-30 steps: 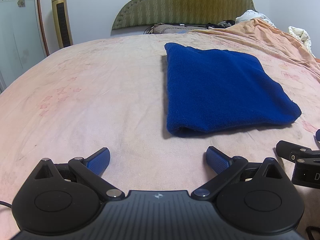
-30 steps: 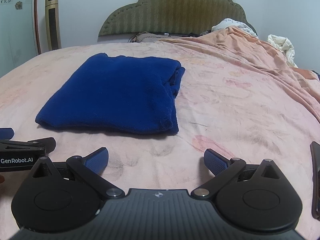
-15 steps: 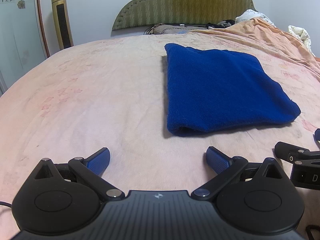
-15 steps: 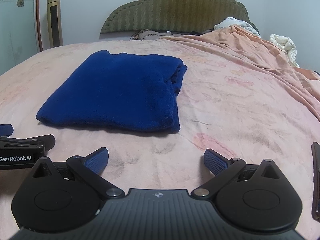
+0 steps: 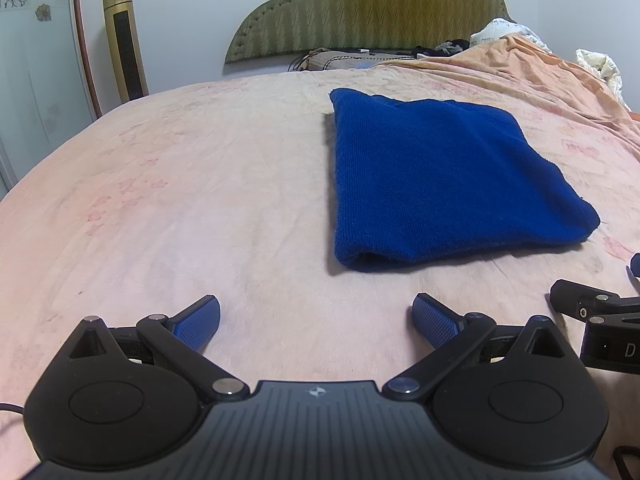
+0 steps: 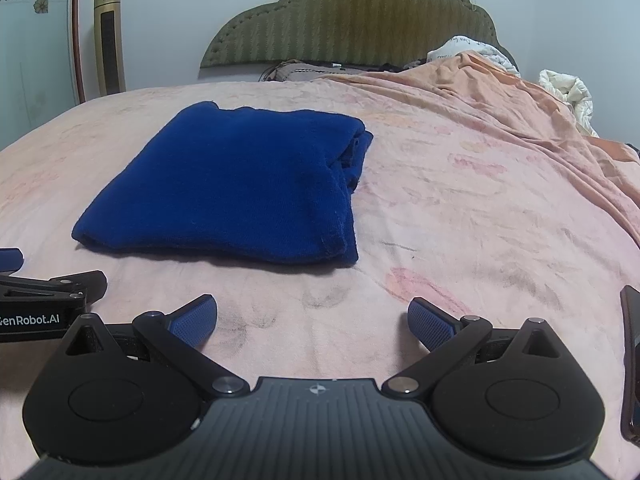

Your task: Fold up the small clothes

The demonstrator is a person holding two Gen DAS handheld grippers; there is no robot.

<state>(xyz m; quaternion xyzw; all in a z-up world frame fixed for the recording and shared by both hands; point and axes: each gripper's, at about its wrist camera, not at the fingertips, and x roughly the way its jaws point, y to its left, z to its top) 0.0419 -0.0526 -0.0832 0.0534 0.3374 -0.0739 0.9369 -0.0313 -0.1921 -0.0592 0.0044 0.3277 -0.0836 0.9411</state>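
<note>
Pink bedsheet [image 5: 180,208] spans the bed, green headboard [image 6: 352,20] at the far end. Blue garment [image 5: 436,176] lies folded flat mid-sheet, nearer the headboard than my grippers. My left gripper [image 5: 316,322] and right gripper [image 6: 312,320]: fingers spread apart, holding nothing, short of the garment.

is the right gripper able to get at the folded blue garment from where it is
Probably yes: the right gripper is open, and only bare bedsheet lies between it and the blue garment, ahead and slightly left.
</note>
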